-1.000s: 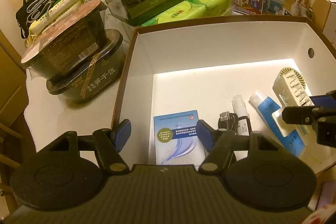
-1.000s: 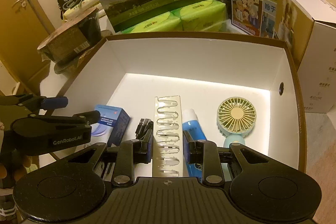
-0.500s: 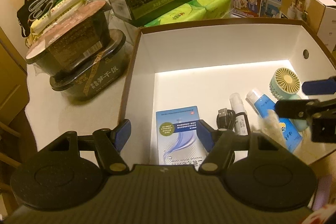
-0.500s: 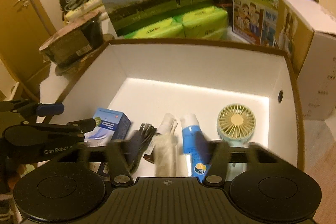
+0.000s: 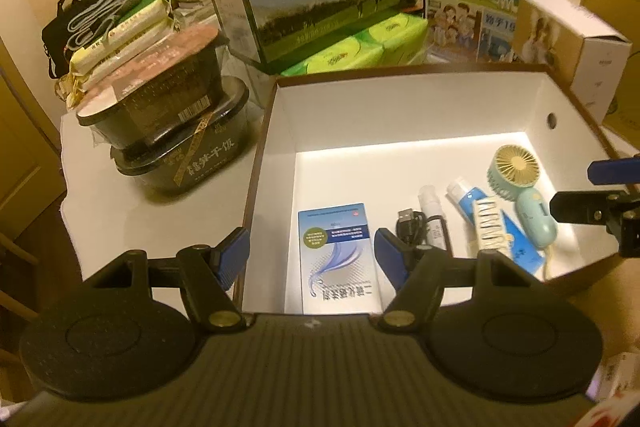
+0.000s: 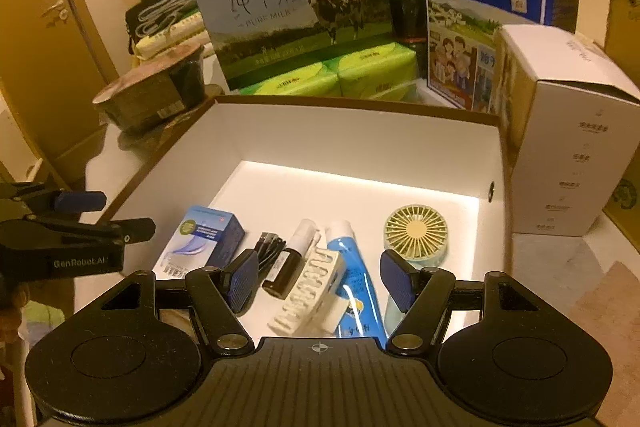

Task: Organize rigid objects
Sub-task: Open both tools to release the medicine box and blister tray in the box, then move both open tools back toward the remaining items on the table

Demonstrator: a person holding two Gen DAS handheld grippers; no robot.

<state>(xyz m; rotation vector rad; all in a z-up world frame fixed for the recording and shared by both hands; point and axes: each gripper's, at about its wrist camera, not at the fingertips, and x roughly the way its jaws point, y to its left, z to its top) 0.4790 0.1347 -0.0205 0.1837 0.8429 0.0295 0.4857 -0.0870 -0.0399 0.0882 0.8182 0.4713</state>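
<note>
White table (image 5: pixel 120 211) carries an open white box (image 6: pixel 360 143). Cream hair clip (image 6: pixel 310 293) lies in it, leaning on the blue tube (image 6: pixel 356 287), long axis running front to back, tilted slightly right at the far end. Small bottle (image 6: pixel 294 257), cable (image 6: pixel 268 247), blue carton (image 6: pixel 208 235) sit leftward, mint fan (image 6: pixel 416 235) rightward. Right gripper (image 6: pixel 320 281) jaws spread, empty, over the clip. Left gripper (image 5: pixel 308 255) jaws spread, empty. Milk cartons (image 6: pixel 296 11) stand behind.

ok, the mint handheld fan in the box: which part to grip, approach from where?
Grip the fan by its oval handle, coming from above with fingers across its narrow width. It lies flat beside the blue tube; the round head is wider, and the box wall blocks a side approach.
</note>
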